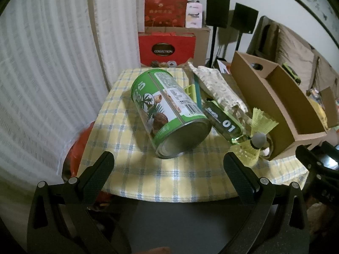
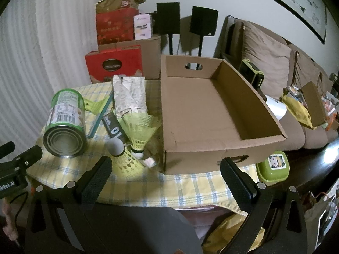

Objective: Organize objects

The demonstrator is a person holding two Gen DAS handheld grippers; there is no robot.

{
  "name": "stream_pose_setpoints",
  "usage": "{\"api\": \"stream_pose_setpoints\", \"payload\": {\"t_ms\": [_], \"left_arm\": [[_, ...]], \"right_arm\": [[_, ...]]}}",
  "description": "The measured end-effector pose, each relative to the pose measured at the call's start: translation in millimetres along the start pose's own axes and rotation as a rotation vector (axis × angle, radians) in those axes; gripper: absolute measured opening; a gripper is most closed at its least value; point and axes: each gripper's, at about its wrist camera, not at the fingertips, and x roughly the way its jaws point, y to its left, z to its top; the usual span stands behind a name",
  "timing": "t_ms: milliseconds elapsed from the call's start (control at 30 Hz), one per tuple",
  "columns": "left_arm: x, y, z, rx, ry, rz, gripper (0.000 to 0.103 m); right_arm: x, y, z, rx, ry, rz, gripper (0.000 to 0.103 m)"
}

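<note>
A large green tin can (image 1: pixel 167 112) (image 2: pixel 66 122) lies on its side on the yellow checked tablecloth (image 1: pixel 135 169). Right of it lie a dark tube marked 01 (image 1: pixel 222 119) (image 2: pixel 114 127), yellow shuttlecocks (image 1: pixel 250 146) (image 2: pixel 139 131), a patterned paper bag (image 1: pixel 220 89) (image 2: pixel 129 95) and a green clip (image 2: pixel 95 104). An empty cardboard tray (image 2: pixel 203 110) (image 1: pixel 275 105) stands on the right. My left gripper (image 1: pixel 168 165) is open just short of the can. My right gripper (image 2: pixel 165 169) is open before the tray's near wall. Both hold nothing.
Red gift boxes (image 1: pixel 167 46) (image 2: pixel 114 63) and cardboard cartons are stacked behind the table. Two black speakers on stands (image 2: pixel 186 21) stand by the wall. A sofa (image 2: pixel 275 63) with cushions and clutter is on the right. A green lidded box (image 2: pixel 273 165) sits beside the tray.
</note>
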Motion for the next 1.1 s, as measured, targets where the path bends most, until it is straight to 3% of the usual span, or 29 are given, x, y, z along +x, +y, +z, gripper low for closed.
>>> {"api": "stream_pose_setpoints", "payload": {"t_ms": [200, 433, 833, 1100], "left_arm": [[10, 11, 10, -0.023, 0.000, -0.044, 0.103], [21, 30, 22, -0.057, -0.014, -0.042, 0.103], [58, 80, 39, -0.215, 0.014, -0.093, 0.103], [78, 106, 39, -0.327, 0.034, -0.199, 0.103]], "right_arm": [[9, 10, 7, -0.025, -0.006, 0.020, 0.103], [19, 25, 19, -0.046, -0.015, 0.083, 0.103], [47, 68, 40, -0.109, 0.001, 0.263, 0.103], [76, 84, 60, -0.106, 0.043, 0.396, 0.103]]}}
